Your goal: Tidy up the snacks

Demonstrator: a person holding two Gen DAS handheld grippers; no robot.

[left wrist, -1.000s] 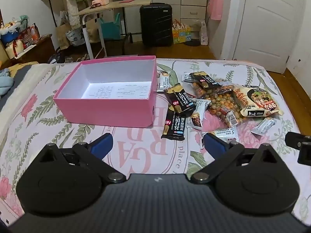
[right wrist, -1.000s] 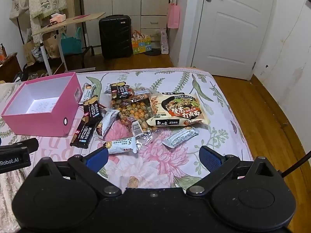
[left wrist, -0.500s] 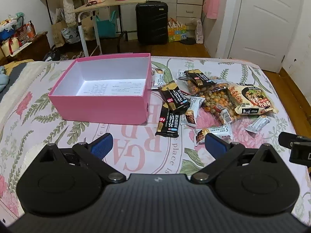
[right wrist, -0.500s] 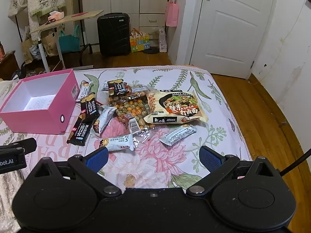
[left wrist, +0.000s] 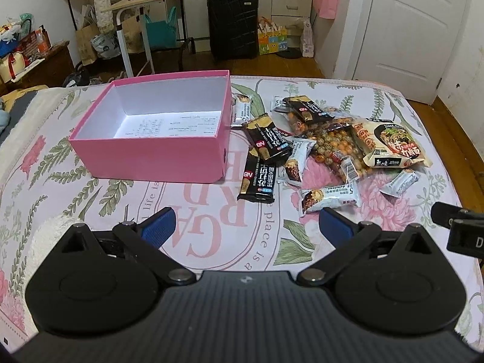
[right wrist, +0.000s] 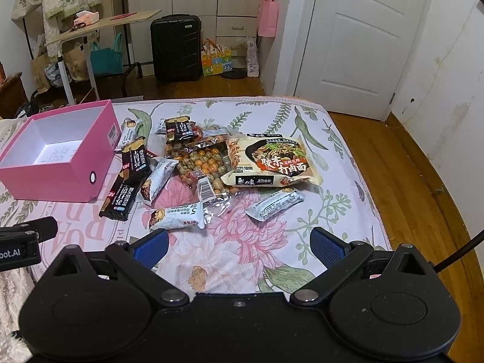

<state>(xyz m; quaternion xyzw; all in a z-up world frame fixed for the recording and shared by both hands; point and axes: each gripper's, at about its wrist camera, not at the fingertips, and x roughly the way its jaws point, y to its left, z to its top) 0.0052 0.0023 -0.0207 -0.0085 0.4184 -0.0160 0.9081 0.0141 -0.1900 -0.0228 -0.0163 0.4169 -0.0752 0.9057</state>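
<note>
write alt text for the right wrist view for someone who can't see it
An open gripper hovers over a floral bedspread strewn with snack packets, the largest a noodle pack beside a bag of round crackers. An open pink box sits to the left with no snacks in it; a white door stands behind.

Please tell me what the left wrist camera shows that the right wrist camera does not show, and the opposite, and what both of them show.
Only the left wrist view shows the left gripper, open with nothing between its fingers, and the red-ribboned bags at far left.

Only the right wrist view shows the right gripper, also open and holding nothing, and the wooden floor to the right of the bed.

Both show the pink box, holding only a printed sheet, the noodle packet, the black suitcase and the white door.
</note>
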